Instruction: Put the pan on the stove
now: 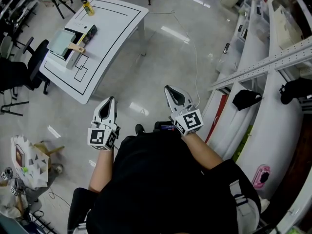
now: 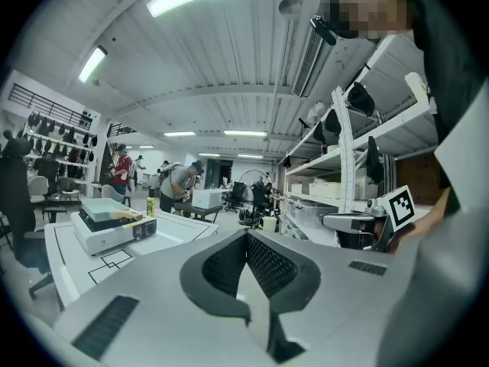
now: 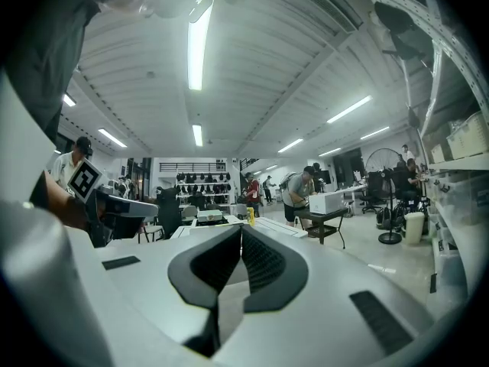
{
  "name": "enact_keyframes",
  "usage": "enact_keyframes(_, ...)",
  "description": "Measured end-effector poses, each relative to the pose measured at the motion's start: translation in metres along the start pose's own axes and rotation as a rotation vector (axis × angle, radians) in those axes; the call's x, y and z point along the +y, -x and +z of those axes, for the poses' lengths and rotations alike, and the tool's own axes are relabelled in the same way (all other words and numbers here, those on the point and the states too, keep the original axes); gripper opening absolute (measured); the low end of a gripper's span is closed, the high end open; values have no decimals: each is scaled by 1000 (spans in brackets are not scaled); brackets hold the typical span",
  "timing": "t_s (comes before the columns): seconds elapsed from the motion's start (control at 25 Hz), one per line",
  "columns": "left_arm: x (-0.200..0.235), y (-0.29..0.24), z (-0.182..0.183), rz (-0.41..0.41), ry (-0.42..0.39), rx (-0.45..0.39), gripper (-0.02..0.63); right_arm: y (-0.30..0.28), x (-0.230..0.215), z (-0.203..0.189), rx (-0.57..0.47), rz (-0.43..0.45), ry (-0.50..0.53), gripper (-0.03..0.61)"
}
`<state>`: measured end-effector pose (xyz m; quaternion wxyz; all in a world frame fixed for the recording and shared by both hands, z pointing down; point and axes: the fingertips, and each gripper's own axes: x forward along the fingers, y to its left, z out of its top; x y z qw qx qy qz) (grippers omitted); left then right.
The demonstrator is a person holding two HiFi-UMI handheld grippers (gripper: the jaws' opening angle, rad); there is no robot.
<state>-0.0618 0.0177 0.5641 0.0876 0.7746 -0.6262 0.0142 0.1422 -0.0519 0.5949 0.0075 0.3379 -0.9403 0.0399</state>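
A pale green square pan [image 1: 62, 42] with a wooden handle [image 1: 77, 47] seems to rest on a white stove [image 1: 74, 58] on the white table [image 1: 114, 26], far ahead to my left. In the left gripper view the pan [image 2: 105, 206] lies on top of the stove [image 2: 103, 234]. My left gripper [image 1: 111, 99] and right gripper [image 1: 167, 87] hang over bare floor in front of the person's body, well short of the table. Both are shut, with nothing between the jaws. The closed left gripper [image 2: 246, 235] and right gripper [image 3: 241, 229] show the same in their own views.
A yellow bottle [image 1: 87, 7] stands at the table's far end. Black chairs [image 1: 30, 67] line its left side. Metal shelving [image 1: 273, 62] runs along the right. A cable [image 1: 196, 57] lies on the floor. People [image 2: 182, 186] work at a far desk.
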Motion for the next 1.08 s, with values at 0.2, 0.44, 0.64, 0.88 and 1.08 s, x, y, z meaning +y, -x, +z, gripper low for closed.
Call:
enact_keyframes(0.2,-5,-3,-4,2,-4,6,17,6,-7,-5,10,-3,-6,23)
enact_keyframes(0.44,-12,-8,-5,6,7,14,17,9,-15,-7,9,2,-15,23)
enact_keyframes(0.64,-12,-10,-13,12,-7,26,17,11,-22,-11,8,5,-28,23)
enact_keyframes(0.88,-19,-20,-12,19,13,39,17,12,-35,-16,3,4,-46,23)
enact_keyframes(1.08,-22,-30,-14,24,12,40,17,12,-49,-17,4,1,-53,23)
